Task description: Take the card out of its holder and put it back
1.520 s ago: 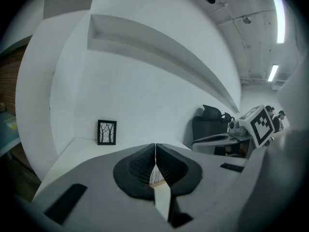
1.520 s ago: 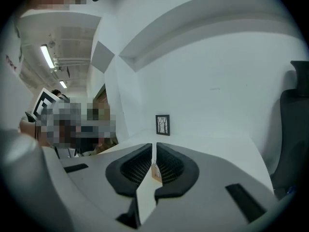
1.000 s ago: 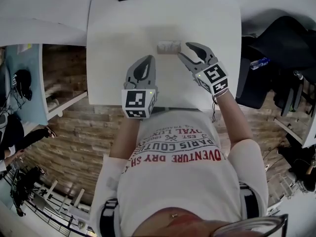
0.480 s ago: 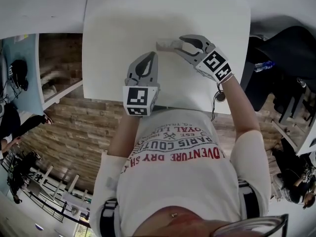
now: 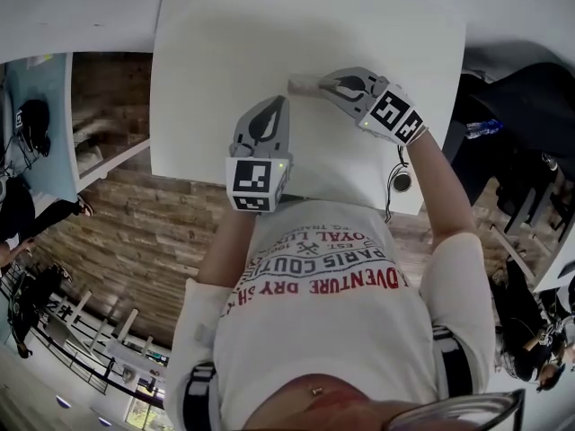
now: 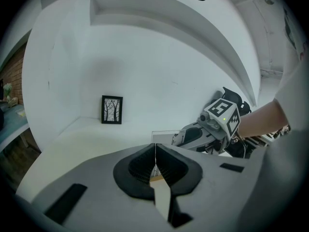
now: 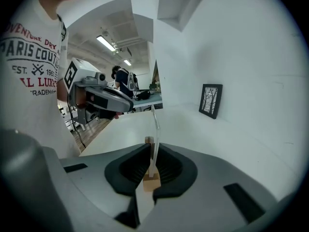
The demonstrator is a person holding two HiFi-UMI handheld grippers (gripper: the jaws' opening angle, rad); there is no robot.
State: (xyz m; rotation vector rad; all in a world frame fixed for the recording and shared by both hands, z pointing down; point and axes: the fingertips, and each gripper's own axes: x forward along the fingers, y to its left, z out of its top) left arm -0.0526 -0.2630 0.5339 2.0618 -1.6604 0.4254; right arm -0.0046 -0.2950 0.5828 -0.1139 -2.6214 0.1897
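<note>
On white table (image 5: pixel 269 34), R tongs (image 7: pixel 150 154) just closed on card (image 7: pixel 155 123).

White table (image 5: pixel 216 61), card holder (image 5: pixel 301 85) on it, framed picture (image 6: pixel 111 109) at back

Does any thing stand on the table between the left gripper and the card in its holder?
Nothing visible does. Only bare table lies between the left gripper and the card. The right gripper has just been closing its jaws, and they now pinch the card.

Open tabletop (image 5: pixel 216 61) surrounds the card holder (image 5: pixel 301 84); framed picture (image 6: pixel 111 109) stands far back.
</note>
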